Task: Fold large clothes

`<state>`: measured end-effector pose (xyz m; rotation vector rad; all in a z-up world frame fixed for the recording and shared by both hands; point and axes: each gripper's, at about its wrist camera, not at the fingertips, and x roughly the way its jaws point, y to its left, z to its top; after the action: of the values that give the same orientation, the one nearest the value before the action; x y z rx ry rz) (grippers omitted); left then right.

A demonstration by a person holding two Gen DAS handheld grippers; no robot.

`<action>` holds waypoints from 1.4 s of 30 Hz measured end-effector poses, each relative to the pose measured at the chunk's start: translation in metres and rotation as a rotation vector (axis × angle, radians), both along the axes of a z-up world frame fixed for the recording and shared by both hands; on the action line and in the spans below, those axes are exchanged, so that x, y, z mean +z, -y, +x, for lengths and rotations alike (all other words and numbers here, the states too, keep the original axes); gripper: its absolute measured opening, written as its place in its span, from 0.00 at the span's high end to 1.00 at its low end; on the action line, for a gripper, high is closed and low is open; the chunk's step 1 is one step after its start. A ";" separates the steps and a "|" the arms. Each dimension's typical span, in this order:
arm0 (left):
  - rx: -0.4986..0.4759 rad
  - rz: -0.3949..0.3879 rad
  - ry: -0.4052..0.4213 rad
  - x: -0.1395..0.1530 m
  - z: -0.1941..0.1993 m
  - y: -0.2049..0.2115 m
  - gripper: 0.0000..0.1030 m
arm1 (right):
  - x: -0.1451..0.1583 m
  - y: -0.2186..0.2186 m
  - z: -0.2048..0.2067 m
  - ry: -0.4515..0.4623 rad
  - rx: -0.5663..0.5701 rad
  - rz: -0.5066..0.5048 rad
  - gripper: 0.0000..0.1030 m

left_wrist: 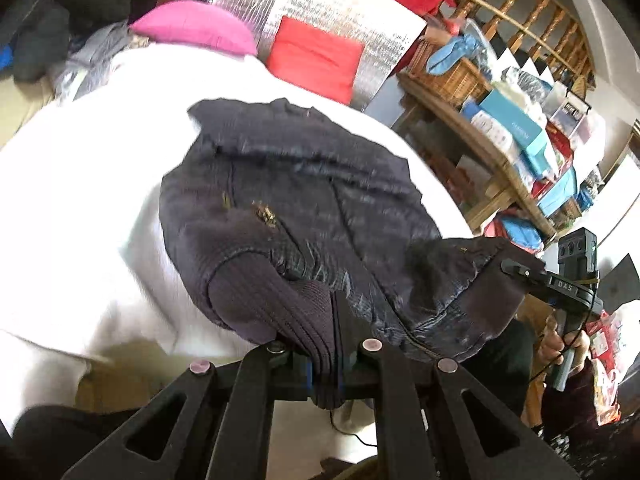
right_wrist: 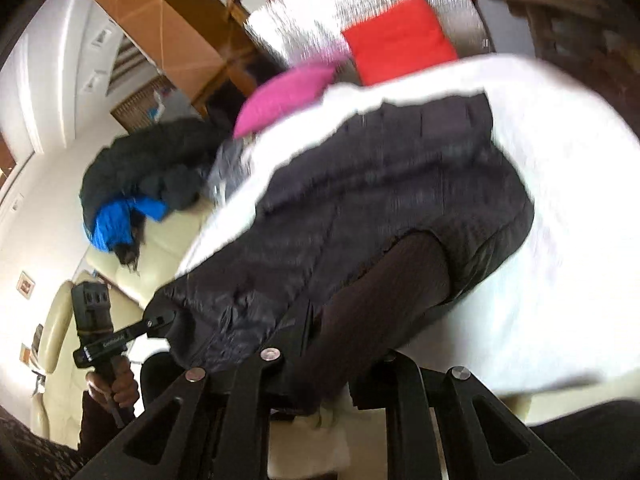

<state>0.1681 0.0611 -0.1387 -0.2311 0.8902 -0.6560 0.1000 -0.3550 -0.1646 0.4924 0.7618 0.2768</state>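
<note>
While both grippers clamp the near edge of a dark quilted jacket (left_wrist: 288,200), the garment lies across a white-covered table (left_wrist: 88,208) filling the middle of each frame. At bottom centre of the left wrist view, the left gripper (left_wrist: 326,354) is clenched on a ribbed cuff or hem (left_wrist: 272,300) bunched between its fingers. At bottom centre of the right wrist view, the right gripper (right_wrist: 320,360) is likewise closed on ribbed fabric of the jacket. Both views are blurred by motion. The step in hand looks like carrying the near edge over for a fold (only 1 layer seems laid flat so far). The next move likely calls for both grippers to travel together toward the far edge, keeping the edge level. At the upper right of the left view, a wicker basket (left_wrist: 452,76) holds a blue cloth bundle (left_wrist: 452,50); shelves (left_wrist: 516,184) beside it carry stacked boxes.
</note>
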 end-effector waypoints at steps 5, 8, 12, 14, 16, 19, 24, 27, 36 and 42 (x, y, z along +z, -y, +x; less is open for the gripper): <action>0.019 -0.026 0.049 0.019 0.018 0.004 0.92 | 0.029 0.012 0.011 0.094 -0.059 0.008 0.85; 0.042 0.004 0.098 0.033 0.027 0.008 0.92 | 0.042 0.018 0.025 0.133 -0.090 0.005 0.86; 0.076 0.109 0.138 0.040 0.033 0.025 0.92 | 0.043 0.019 0.037 0.148 -0.111 0.014 0.86; 0.080 0.148 0.150 0.041 0.032 0.032 0.92 | 0.039 0.019 0.039 0.141 -0.113 0.013 0.86; 0.077 0.182 0.158 0.039 0.031 0.038 0.92 | 0.032 0.018 0.040 0.128 -0.117 0.010 0.86; 0.076 0.224 0.164 0.037 0.031 0.045 0.92 | 0.026 0.020 0.041 0.112 -0.125 0.010 0.86; 0.084 0.266 0.178 0.039 0.032 0.049 0.92 | 0.024 0.025 0.042 0.104 -0.142 0.007 0.86; 0.084 0.281 0.189 0.040 0.032 0.052 0.92 | 0.024 0.027 0.044 0.099 -0.149 0.005 0.86; 0.090 0.254 0.172 0.047 0.058 0.054 0.92 | 0.028 0.039 0.065 0.098 -0.183 -0.005 0.86; 0.113 0.207 0.146 0.056 0.109 0.056 0.92 | 0.043 0.059 0.107 0.135 -0.228 -0.028 0.86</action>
<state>0.2771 0.0052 -0.0827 -0.0462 0.7916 -0.4659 0.2065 -0.4139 -0.1217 0.5238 0.5714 0.0858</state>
